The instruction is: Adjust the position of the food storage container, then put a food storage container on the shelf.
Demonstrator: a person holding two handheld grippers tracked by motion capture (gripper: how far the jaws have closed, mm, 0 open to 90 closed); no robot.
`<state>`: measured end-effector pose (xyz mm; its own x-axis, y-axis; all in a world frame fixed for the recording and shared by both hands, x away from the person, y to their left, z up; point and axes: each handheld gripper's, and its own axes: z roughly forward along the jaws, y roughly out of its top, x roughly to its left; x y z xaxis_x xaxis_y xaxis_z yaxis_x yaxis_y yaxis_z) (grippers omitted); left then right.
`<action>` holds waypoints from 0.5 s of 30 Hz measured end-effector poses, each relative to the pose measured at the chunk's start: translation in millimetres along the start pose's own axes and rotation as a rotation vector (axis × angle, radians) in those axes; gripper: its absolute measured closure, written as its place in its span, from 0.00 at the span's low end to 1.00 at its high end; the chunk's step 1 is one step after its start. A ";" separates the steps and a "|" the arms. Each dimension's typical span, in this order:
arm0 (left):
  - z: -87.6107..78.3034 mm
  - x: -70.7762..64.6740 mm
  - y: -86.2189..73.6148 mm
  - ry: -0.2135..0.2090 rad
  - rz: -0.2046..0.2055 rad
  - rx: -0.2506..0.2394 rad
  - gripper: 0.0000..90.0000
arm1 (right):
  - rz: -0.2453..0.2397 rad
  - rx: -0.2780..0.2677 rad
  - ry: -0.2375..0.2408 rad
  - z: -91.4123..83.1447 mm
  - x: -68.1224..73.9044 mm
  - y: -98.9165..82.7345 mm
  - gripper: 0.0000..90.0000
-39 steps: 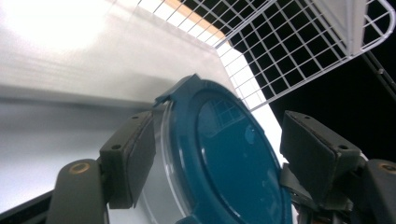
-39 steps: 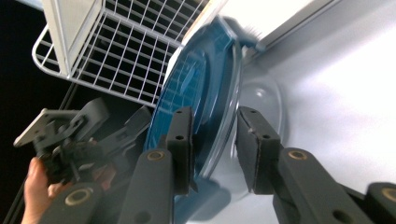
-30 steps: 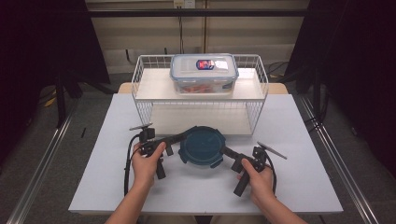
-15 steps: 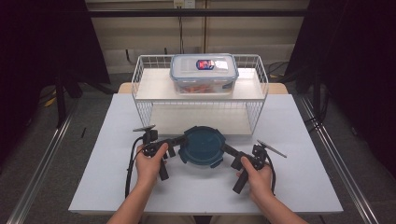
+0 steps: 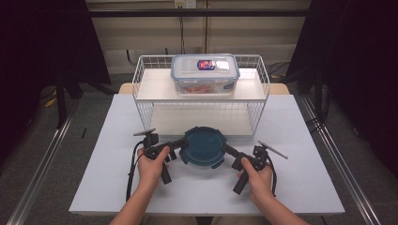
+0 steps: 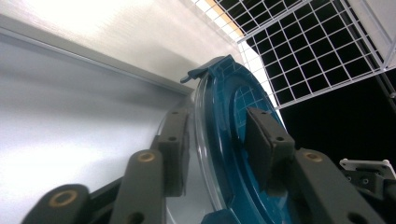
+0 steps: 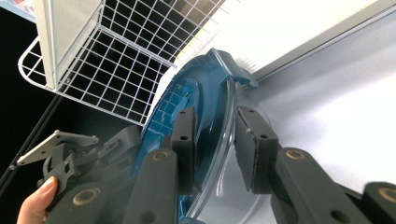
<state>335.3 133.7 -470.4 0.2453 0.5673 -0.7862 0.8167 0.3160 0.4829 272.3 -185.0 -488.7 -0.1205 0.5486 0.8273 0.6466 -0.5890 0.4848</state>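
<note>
Here, round blue-lidded container (image 5: 202,146) between left claw (image 5: 177,143) and right claw (image 5: 228,150).

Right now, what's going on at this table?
A person holds a gripper in each hand and has both on a round blue-lidded container that sits on the white table, in front of a white wire rack. The left gripper, whose jaws have just been closing, clamps the container's left edge between its pads. The right gripper straddles the right edge. A clear lidded box rests on the rack's top shelf.
</note>
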 end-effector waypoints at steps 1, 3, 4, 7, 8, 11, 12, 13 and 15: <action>-1.0 -0.1 0.0 -0.001 -0.009 -0.004 0.70 | -0.001 0.002 0.003 0.2 0.0 0.2 0.78; -3.8 0.8 0.9 -0.004 -0.015 0.009 0.73 | 0.001 -0.002 -0.001 0.3 0.0 -0.1 0.78; -3.8 0.6 0.5 0.012 -0.020 0.003 0.80 | 0.007 0.000 0.005 0.4 -0.1 0.1 0.78; -4.8 1.3 0.1 0.015 -0.023 0.006 0.80 | 0.011 0.003 -0.002 1.1 0.1 1.3 0.78; -4.8 1.3 0.0 0.012 -0.025 0.005 0.80 | 0.012 0.003 0.003 1.2 -0.9 1.5 0.79; -5.4 0.2 -0.8 0.014 -0.030 0.001 0.80 | 0.016 0.000 -0.002 1.7 -0.2 1.5 0.79; -5.0 -0.1 -1.5 0.017 -0.029 -0.009 0.80 | 0.022 -0.003 0.003 1.9 0.3 1.2 0.79; -4.9 -0.9 -2.3 0.027 -0.033 -0.018 0.80 | 0.017 -0.004 0.000 1.8 0.1 1.1 0.79; -5.4 -1.5 -3.1 0.029 -0.036 -0.020 0.80 | 0.026 -0.016 -0.004 2.6 -0.1 0.4 0.79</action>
<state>329.5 136.0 -468.7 0.2005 0.5767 -0.7920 0.8139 0.3519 0.4623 274.5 -183.7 -489.3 -0.1004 0.5355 0.8385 0.6374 -0.6125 0.4675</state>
